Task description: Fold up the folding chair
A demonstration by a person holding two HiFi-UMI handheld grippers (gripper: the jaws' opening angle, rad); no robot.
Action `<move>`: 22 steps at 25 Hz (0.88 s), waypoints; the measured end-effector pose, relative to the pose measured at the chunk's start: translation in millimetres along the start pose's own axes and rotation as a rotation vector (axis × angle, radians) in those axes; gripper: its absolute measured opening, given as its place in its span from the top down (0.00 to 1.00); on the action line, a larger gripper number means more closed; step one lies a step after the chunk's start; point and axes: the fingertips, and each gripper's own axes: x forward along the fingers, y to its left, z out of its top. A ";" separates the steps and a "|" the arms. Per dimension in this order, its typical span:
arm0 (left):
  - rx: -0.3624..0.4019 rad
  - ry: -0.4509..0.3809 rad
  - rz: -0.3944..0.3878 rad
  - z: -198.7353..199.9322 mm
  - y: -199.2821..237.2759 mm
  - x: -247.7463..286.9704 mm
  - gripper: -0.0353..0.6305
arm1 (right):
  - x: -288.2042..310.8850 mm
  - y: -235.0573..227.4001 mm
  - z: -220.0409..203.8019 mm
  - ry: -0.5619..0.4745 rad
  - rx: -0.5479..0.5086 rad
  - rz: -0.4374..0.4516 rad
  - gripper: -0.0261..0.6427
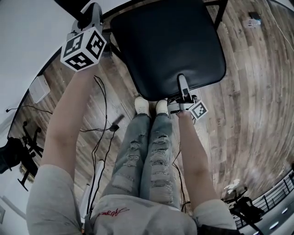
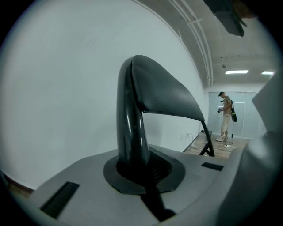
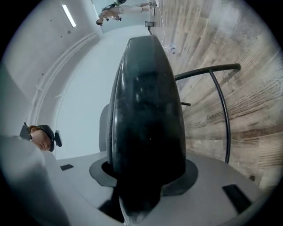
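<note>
Folding chair [image 1: 183,27] stands open on wood floor [image 1: 248,92], just beyond your shoes [image 1: 151,106]. Your left gripper [image 1: 93,13] pinches backrest [image 2: 163,95] edge at far left; your right gripper [image 1: 183,86] clamps seat [image 1: 161,64] at near edge, jaws wide.

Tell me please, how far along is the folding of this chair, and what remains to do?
Done: the left gripper is shut on the backrest, and the right gripper appears to clamp the front edge of the seat. In hand: securing both holds; the seat lies flat, so nothing is folded yet. Left: swing the seat up to the backrest and close the frame.
</note>
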 end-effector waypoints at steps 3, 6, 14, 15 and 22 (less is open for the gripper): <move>-0.057 0.010 -0.080 1.4 -3.6 -3.4 0.92 | -0.4 1.1 -0.3 0.002 -0.002 -0.028 0.63; -0.091 0.016 -0.115 8.1 -6.2 -2.5 0.92 | 5.9 11.1 0.3 -0.005 -0.004 -0.052 0.64; -0.066 -0.059 -0.138 52.7 -12.8 -16.2 0.92 | 48.2 86.0 -3.6 -0.005 0.004 -0.125 0.71; -0.059 -0.074 -0.143 60.8 -14.9 -17.4 0.92 | 58.2 101.1 -1.3 -0.003 -0.002 -0.123 0.73; 0.050 -0.056 -0.199 85.0 -28.7 -20.7 0.92 | 122.1 167.6 4.6 -0.004 0.015 -0.341 0.76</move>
